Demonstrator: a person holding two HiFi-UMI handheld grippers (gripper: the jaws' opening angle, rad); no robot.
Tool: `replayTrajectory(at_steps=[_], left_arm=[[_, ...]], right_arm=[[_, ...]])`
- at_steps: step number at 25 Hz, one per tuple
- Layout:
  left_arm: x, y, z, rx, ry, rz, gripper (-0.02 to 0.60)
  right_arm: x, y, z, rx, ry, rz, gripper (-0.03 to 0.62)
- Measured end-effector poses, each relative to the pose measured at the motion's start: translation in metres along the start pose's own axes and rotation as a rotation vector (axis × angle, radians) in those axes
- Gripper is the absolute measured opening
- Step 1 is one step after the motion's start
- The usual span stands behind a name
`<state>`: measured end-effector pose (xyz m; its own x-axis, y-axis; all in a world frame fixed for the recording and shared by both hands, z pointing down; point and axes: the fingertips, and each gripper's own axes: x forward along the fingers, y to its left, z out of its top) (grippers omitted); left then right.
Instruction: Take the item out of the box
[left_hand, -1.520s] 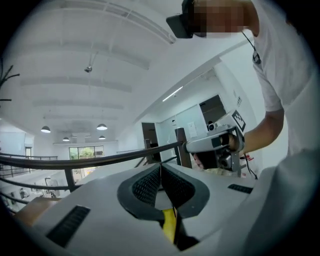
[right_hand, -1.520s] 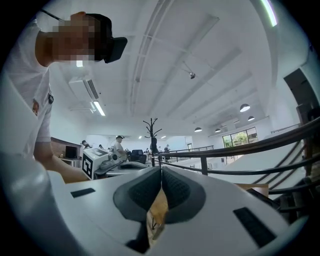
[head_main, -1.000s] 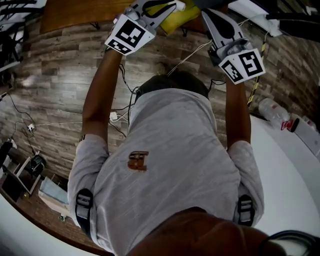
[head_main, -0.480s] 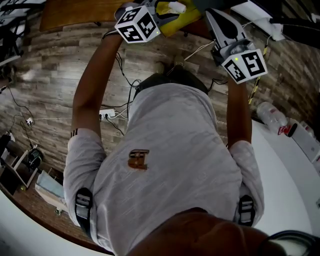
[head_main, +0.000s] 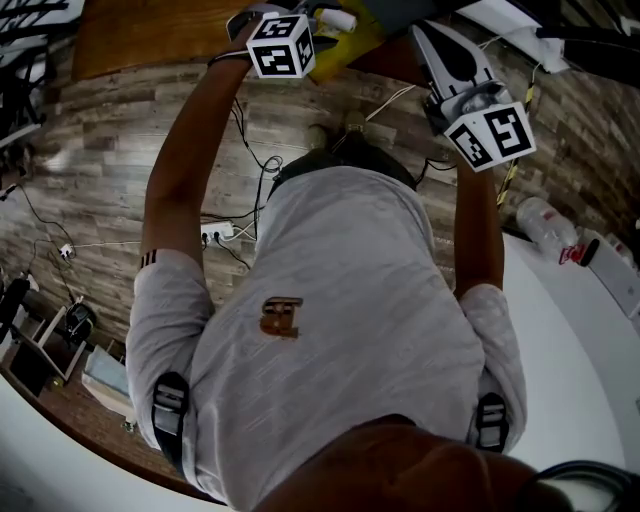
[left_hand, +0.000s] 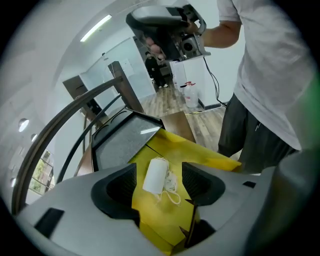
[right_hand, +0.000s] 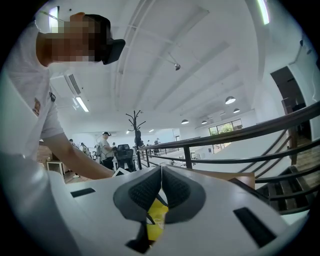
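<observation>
My left gripper (left_hand: 160, 192) has just been opening its jaws. The white roll (left_hand: 155, 175) lies loose between them on the yellow box (left_hand: 200, 152). My right gripper (right_hand: 161, 182) is clamped on the box's edge.

The item (left_hand: 155, 175) is laid on the box (left_hand: 167, 225), between the spread jaws of the left gripper (left_hand: 159, 181), a flat panel (left_hand: 120, 145) is set just behind the box, and the box's right edge is pinched by the right gripper (right_hand: 161, 187).

Yellow box (head_main: 352, 35) cut off by head view's top edge, mostly hidden behind right hand-held gripper (right_hand: 161, 170) in its own view, distant people (right_hand: 106, 150) too small to tell.
</observation>
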<state>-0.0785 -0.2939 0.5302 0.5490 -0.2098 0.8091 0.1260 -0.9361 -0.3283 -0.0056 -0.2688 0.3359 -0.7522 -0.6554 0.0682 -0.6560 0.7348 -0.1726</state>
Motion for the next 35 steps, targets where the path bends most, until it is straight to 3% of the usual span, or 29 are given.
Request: replayTrajectory(at_steps=[14, 29, 35], left_arm=[[0.054, 0.007, -0.028, 0.116, 0.128, -0.124, 0.29], [0.064, 0.013, -0.031, 0.088, 0.14, -0.172, 0.283], [0.064, 0.017, -0.033, 0.095, 0.155, -0.142, 0.208]], right_arm=[[-0.004, -0.043, -0.017, 0.046, 0.016, -0.062, 0.032], [-0.01, -0.057, -0.025, 0.063, 0.024, -0.09, 0.032], [-0.012, -0.057, -0.026, 0.063, 0.026, -0.089, 0.032]])
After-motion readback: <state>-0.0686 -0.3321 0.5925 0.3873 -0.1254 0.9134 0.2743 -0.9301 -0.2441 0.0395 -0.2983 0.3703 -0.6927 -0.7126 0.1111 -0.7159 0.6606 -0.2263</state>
